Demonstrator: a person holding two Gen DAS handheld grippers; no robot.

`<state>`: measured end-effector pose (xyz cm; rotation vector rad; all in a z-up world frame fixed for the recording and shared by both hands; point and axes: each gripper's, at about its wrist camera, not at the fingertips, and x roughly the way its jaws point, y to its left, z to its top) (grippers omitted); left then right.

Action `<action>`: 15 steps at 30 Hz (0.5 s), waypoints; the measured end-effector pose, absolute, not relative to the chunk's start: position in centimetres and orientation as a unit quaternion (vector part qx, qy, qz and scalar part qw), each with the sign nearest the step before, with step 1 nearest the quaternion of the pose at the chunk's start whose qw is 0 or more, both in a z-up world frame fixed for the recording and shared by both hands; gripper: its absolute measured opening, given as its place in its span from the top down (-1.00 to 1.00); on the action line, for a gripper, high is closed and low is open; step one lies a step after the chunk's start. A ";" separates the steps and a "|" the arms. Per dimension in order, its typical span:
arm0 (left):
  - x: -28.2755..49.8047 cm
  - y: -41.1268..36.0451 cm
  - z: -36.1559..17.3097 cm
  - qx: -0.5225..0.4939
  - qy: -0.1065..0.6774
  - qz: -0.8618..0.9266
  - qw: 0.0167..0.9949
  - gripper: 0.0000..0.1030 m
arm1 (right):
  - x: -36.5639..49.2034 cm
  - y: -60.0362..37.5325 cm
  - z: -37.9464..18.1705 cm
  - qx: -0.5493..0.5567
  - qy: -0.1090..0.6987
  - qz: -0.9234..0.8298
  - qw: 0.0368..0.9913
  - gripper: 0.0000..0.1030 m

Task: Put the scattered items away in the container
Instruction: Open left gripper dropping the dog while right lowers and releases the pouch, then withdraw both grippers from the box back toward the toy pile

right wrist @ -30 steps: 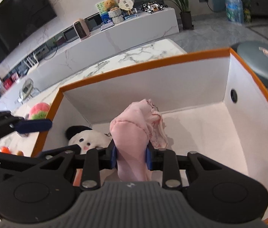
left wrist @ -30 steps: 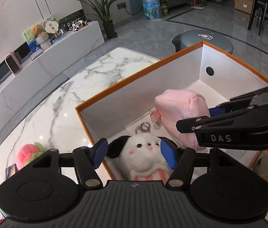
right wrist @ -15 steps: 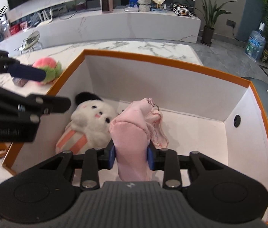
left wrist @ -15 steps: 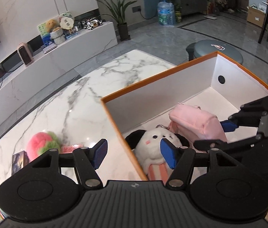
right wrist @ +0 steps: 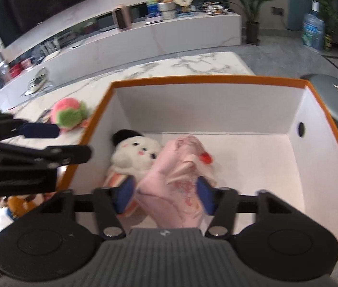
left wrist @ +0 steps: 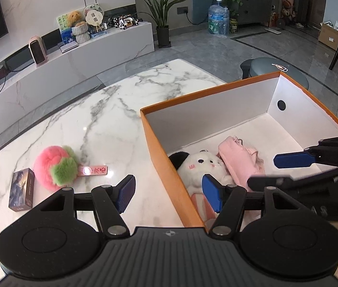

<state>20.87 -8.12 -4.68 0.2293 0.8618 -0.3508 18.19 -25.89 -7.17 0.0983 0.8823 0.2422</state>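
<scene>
Right black two-finger gripper point(right wrist: 165, 195) standing spread, blue pads no longer pinching, with the soft pink fabric pouch point(right wrist: 178, 179) lying loose between them on the floor of the orange-rimmed white cardboard box point(left wrist: 159, 148); likely letting go here because the pouch is already resting inside. Leaning against the pouch, nearer the box's left wall, a white plush dog with black ears point(right wrist: 135, 154), apparently dropped there for the same reason. Left black two-finger gripper point(left wrist: 169, 197) hanging wide apart and gripping nothing, straddling the box's left wall, one pad over the marble and one over the plush; probably turning outward for the next pickup.

Outside the box's left wall, lying on the white grey-veined marble tabletop point(left wrist: 102, 119): a pink-and-green fluffy pompom point(left wrist: 55, 167), a small pink tag with red characters point(left wrist: 93, 170) touching it, and farther from the box a dark rectangular card box point(left wrist: 21, 189). Waiting there because not yet tidied.

Being cut off at the left view's lower-left edge, a small red-and-green scrap, too little showing to name. Being blurred in the right view: the pouch's red detail and something orange-brown beneath the left gripper, outside the box. Being hidden by the grippers: the plush's lower body and the pouch's near end.
</scene>
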 end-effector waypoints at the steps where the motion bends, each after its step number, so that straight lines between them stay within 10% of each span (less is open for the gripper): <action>1: 20.9 -8.0 -4.7 0.107 0.416 -0.168 0.887 -0.41 | 18.3 -25.9 -7.3 0.050 0.428 0.112 0.896 -0.01; 5: 20.9 -7.5 -4.8 0.098 0.419 -0.165 0.887 -0.41 | 19.1 -25.3 -8.3 0.061 0.442 0.119 0.887 0.30; 15: 19.8 -6.4 -4.0 0.083 0.415 -0.161 0.891 -0.41 | 19.4 -23.8 -8.6 0.024 0.447 0.091 0.890 0.28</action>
